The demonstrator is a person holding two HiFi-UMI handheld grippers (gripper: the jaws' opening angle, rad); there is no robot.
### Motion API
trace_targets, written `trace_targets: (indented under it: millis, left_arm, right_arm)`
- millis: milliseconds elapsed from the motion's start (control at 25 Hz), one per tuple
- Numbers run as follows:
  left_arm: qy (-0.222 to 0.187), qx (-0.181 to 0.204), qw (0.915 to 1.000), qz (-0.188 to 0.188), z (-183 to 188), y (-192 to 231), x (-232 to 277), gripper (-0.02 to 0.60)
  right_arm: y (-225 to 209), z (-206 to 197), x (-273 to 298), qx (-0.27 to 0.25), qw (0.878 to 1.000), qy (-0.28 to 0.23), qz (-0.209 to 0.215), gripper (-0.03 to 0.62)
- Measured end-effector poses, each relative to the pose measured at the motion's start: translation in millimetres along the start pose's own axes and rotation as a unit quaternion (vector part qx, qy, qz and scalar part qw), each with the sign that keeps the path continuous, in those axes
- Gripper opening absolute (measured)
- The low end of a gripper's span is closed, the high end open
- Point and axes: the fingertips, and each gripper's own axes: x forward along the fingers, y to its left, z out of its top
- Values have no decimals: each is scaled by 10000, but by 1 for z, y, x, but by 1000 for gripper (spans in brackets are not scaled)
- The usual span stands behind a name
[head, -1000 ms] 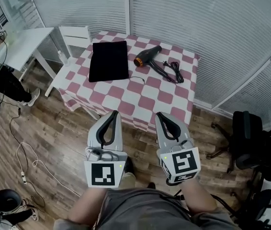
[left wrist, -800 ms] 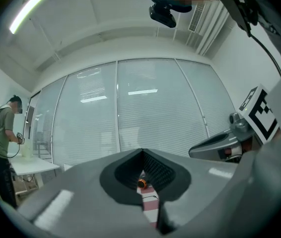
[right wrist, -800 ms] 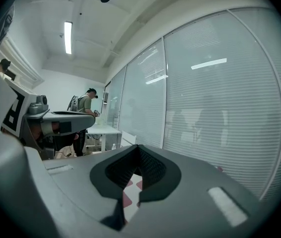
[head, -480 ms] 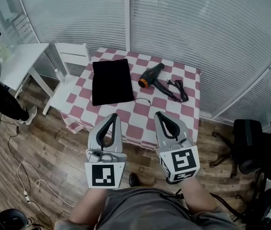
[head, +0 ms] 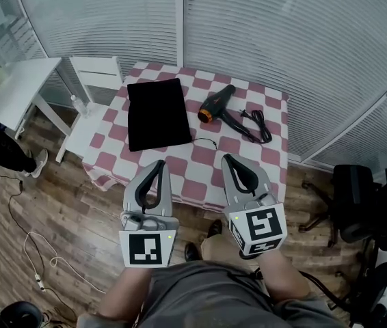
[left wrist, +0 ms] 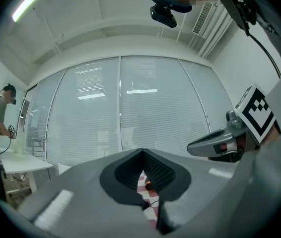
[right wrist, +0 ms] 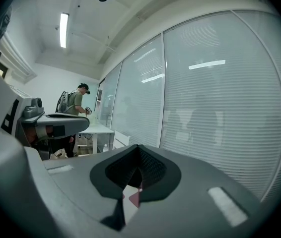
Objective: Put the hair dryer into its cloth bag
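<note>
Left gripper (head: 160,162) and right gripper (head: 227,158) both hold jaws pressed together on nothing, short of the checked table (head: 248,150), where the hair dryer (head: 215,104) lies beside the flat cloth bag (head: 156,113), its mouth indiscernible.

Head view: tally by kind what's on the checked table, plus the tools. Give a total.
bag: 1
hair dryer, cord attached: 1
tools: 2, left tool and right tool, both shut and empty, at the table's near edge
Total: 4
</note>
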Motion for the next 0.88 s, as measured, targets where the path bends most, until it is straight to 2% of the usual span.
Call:
trace_targets:
  millis: [480,680,880]
  left_arm:
    - [317,-16,9995,28,-33,0,46,0]
    - [441,29,9990,70,-45,5,79,0]
    - [521,101,9982,273,-53,20,109,0]
  right_arm:
    - [-33,-26,42,209,9996,165,134,26]
    - [-47,-34,71,153,9988,210,405,26]
    - [-58,-32,110,245,9967,222,737,26]
